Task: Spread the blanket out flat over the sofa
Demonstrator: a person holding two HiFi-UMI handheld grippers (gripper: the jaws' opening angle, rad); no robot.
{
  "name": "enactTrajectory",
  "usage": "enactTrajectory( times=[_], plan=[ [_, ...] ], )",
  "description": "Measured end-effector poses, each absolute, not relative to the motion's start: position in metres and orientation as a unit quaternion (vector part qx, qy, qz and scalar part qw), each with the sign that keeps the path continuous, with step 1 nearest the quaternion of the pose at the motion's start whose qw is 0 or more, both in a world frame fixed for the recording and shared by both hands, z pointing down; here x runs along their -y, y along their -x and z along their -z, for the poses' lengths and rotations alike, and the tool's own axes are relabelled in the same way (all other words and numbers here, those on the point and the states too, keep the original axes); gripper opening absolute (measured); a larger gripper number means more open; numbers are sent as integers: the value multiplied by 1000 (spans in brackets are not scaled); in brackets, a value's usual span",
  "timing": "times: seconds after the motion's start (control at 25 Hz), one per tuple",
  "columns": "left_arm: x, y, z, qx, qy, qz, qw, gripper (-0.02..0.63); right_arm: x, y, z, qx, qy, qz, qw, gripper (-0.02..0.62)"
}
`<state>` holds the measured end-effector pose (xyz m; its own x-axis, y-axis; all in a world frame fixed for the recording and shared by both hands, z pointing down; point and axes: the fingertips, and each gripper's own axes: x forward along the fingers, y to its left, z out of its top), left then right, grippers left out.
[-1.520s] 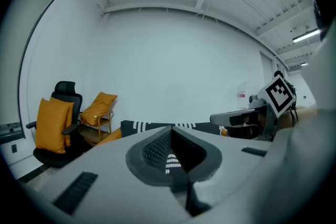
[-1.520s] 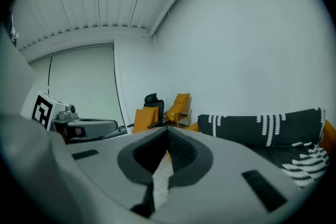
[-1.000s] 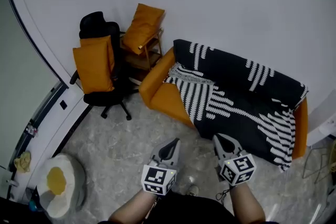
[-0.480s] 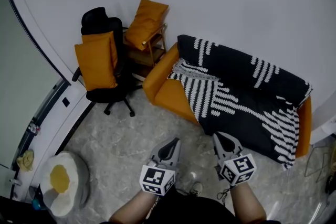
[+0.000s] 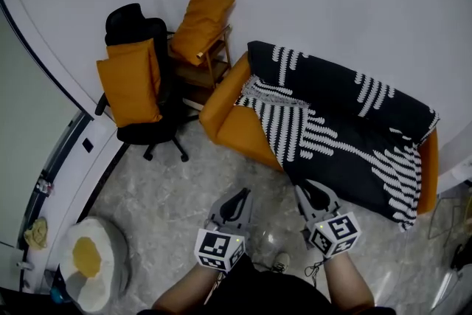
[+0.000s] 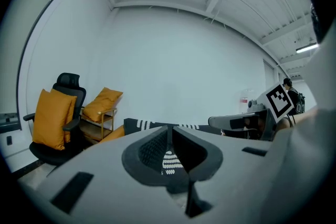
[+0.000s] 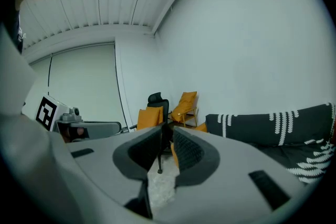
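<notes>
The left gripper [image 5: 240, 195] is closed tight with nothing in it. The right gripper [image 5: 304, 189] is just beside it. Its jaws are opening, and nothing is between them. Both point out over the gray floor [image 5: 169, 195]. Farther off, to the right, the black and white blanket [image 5: 346, 122] lies over the back and seat of the orange sofa [image 5: 234, 130]. The sofa's left arm is bare. Left of the sofa, a black chair [image 5: 140, 26] holds an orange cushion [image 5: 131, 85].

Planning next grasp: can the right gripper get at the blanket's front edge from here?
Probably yes: right gripper, jaws opening and empty, is near the blanket; only bare floor between.
</notes>
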<state>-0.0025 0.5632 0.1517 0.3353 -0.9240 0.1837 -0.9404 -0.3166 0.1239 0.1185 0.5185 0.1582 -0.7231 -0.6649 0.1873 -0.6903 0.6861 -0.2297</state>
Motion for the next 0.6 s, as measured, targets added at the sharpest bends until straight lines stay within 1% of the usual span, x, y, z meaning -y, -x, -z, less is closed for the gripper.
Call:
enactTrajectory(
  times=[0.04, 0.08, 0.12, 0.24, 0.4, 0.6],
  plan=[
    [-559, 8, -151, 572, -813, -37, 104, 27, -515, -113, -158, 916, -371, -143, 44, 83],
    [-556, 14, -151, 568, -816, -37, 105, 63, -512, -107, -158, 916, -373, -143, 43, 88],
    [-552, 20, -152, 564, -818, -36, 106, 78, -508, -101, -158, 915, -375, -144, 43, 98],
    [-538, 39, -153, 555, -824, -33, 108, 98, -496, -81, -159, 911, -383, -144, 45, 118],
    [-518, 68, -155, 544, -831, -25, 110, 152, -479, -53, -161, 907, -391, -147, 49, 138],
    [-496, 99, -158, 529, -841, -27, 112, 182, -460, -20, -159, 903, -402, -143, 52, 152]
  ],
)
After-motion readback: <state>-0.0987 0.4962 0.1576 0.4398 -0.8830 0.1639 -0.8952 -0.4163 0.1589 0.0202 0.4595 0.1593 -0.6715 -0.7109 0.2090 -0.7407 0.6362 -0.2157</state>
